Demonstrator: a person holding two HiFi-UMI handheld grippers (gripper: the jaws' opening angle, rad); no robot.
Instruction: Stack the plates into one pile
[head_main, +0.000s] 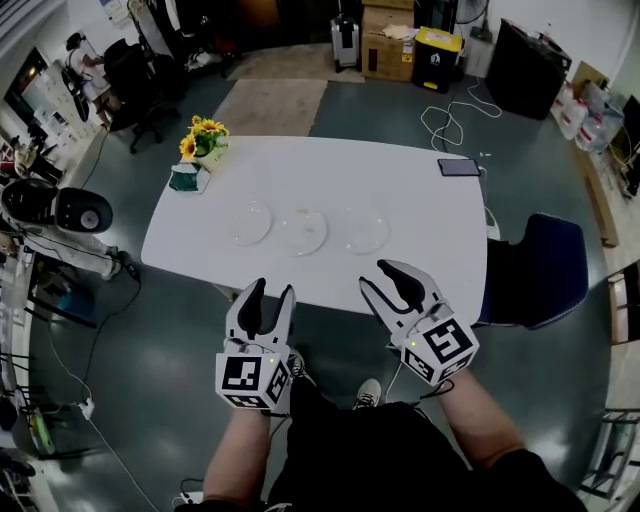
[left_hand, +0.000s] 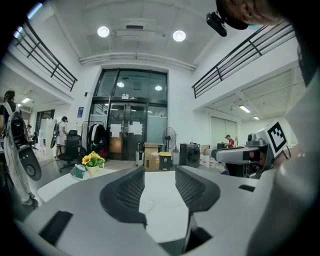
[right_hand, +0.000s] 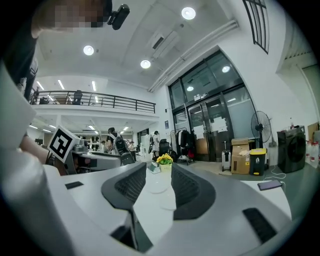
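Three clear glass plates lie in a row across the middle of the white table (head_main: 420, 250): a left plate (head_main: 248, 222), a middle plate (head_main: 303, 231) and a right plate (head_main: 363, 230). None overlaps another. Both grippers hover off the table's near edge, short of the plates. My left gripper (head_main: 270, 290) is open and empty, and in the left gripper view (left_hand: 160, 170) the tabletop shows between its jaws. My right gripper (head_main: 392, 272) is open and empty too. In the right gripper view (right_hand: 158, 167) a faint plate (right_hand: 157, 186) lies ahead between its jaws.
A pot of sunflowers (head_main: 205, 138) and a small green box (head_main: 186, 178) stand at the table's far left corner. A dark phone (head_main: 459, 167) lies at the far right corner. A blue chair (head_main: 540, 268) stands by the table's right end. Cables run across the floor.
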